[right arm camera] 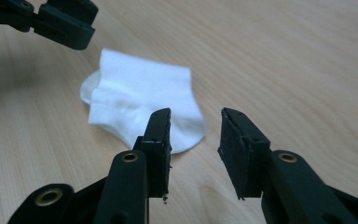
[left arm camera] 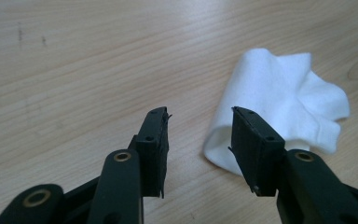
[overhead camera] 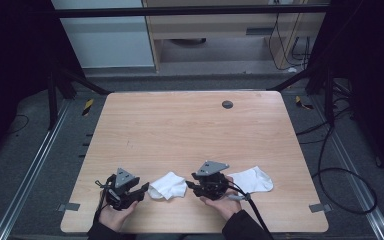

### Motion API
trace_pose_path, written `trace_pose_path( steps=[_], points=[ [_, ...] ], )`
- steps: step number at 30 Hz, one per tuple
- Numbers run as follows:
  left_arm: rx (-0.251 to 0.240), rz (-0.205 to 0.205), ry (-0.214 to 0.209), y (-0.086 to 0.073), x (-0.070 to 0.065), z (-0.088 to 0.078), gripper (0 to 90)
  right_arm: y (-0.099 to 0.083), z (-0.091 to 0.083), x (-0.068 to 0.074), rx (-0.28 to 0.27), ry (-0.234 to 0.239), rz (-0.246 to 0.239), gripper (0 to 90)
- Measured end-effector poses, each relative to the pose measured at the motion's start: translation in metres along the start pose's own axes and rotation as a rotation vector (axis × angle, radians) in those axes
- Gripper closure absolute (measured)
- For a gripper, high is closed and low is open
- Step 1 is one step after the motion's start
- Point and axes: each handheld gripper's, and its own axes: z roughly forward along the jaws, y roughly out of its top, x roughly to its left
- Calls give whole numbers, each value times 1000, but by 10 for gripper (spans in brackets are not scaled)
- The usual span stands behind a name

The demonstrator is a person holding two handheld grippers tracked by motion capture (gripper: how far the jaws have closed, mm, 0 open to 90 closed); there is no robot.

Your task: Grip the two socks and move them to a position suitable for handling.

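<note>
A: Both our tongs, left point(overhead camera: 142, 191) and right point(overhead camera: 189, 184), stand apart and hold nothing. The folded sock point(overhead camera: 168, 185) lies on the table point(overhead camera: 190, 125) between them.

B: Then we should come in low from both sides and pinch its edges, leaving the 2nd sock point(overhead camera: 252, 179) alone.

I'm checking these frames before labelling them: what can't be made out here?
- Second white sock, high view: its near end is hidden behind the right gripper and hand.
- Crumpled white sock, left gripper view: its near edge is covered by the left gripper's own jaw.
- Small dark disc, high view: too small to identify.
</note>
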Motion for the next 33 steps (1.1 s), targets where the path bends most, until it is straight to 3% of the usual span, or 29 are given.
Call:
trace_pose_path(
  steps=[10, 20, 25, 26, 30, 33],
  points=[
    [64, 31, -16, -5, -4, 14, 565, -5, 21, 13, 53, 42, -63, 640],
    [91, 52, -12, -6, -5, 23, 579, -10, 35, 17, 124, 74, -105, 684],
    [96, 58, -8, -5, -5, 24, 581, -10, 35, 18, 139, 76, -99, 756],
    [96, 57, -8, -5, -5, 25, 581, -10, 35, 19, 145, 80, -91, 820],
    [94, 55, -8, -5, -5, 24, 578, -9, 34, 20, 147, 84, -77, 848],
    [92, 52, -9, -5, -4, 24, 567, -6, 30, 20, 100, 98, -41, 849]
  ],
)
